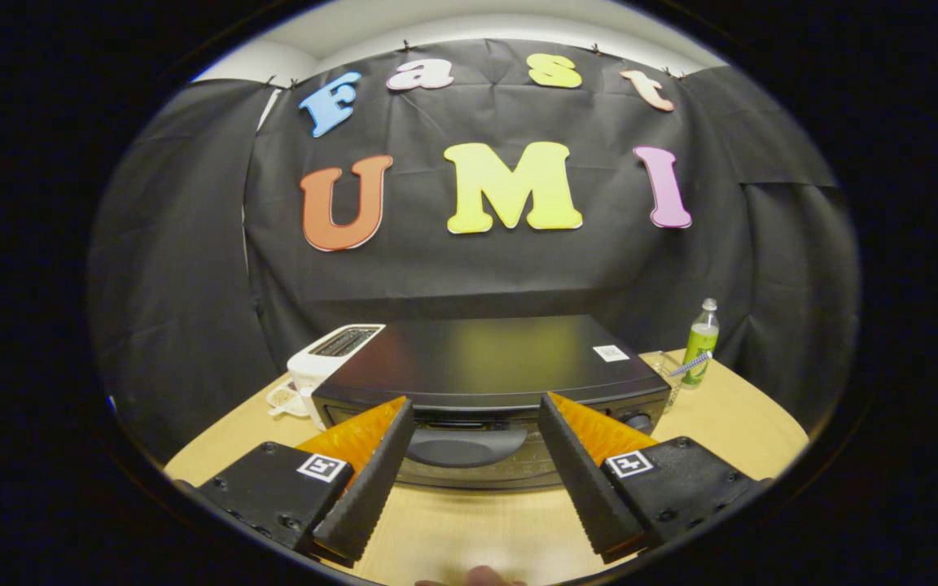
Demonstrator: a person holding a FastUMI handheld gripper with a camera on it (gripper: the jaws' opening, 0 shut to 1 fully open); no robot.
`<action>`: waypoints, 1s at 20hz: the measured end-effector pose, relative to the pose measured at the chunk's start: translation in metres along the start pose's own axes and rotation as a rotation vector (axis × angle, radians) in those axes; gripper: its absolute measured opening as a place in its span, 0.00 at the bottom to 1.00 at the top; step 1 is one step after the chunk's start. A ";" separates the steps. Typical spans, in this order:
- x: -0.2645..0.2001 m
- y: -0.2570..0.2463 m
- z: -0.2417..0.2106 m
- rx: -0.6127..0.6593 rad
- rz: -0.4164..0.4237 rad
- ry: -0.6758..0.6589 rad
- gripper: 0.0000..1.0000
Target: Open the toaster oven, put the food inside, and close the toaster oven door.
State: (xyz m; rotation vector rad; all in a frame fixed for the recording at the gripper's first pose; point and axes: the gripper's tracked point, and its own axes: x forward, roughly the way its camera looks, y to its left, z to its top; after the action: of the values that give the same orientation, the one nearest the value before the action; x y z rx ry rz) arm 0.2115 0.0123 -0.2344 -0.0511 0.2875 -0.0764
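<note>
Two fingers spread wide is what I have here: the gripper [475, 407] has its jaws fully apart, holding nothing and touching nothing that I can see. Just ahead of them, framed in the gap, sits the oven [489, 378] on the bench [729, 423], its dark glossy top facing up at me and its door shut. The door handle [466, 446] lies between the fingertips, slightly lower than the tips and close beyond them, not in contact with either finger. A knob [638, 421] shows at the oven's front just past my right finger. Beside the oven on the left stands a white toaster [330, 358], touching or nearly touching it; I cannot tell which. Off to the right, well apart from the jaws, a bottle [701, 342] with a green label stands upright near the bench's far edge, with a clear glass [664, 366] between it and the oven. A fingertip [481, 578] of a person shows just behind the jaws.
</note>
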 end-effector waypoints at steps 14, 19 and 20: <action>0.027 0.011 -0.023 -0.006 0.020 0.031 1.00; 0.008 0.011 -0.037 -0.021 0.014 0.053 1.00; 0.000 0.011 -0.042 -0.023 0.015 0.069 1.00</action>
State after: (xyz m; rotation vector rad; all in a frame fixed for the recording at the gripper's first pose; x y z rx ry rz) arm 0.2006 0.0215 -0.2750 -0.0691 0.3576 -0.0597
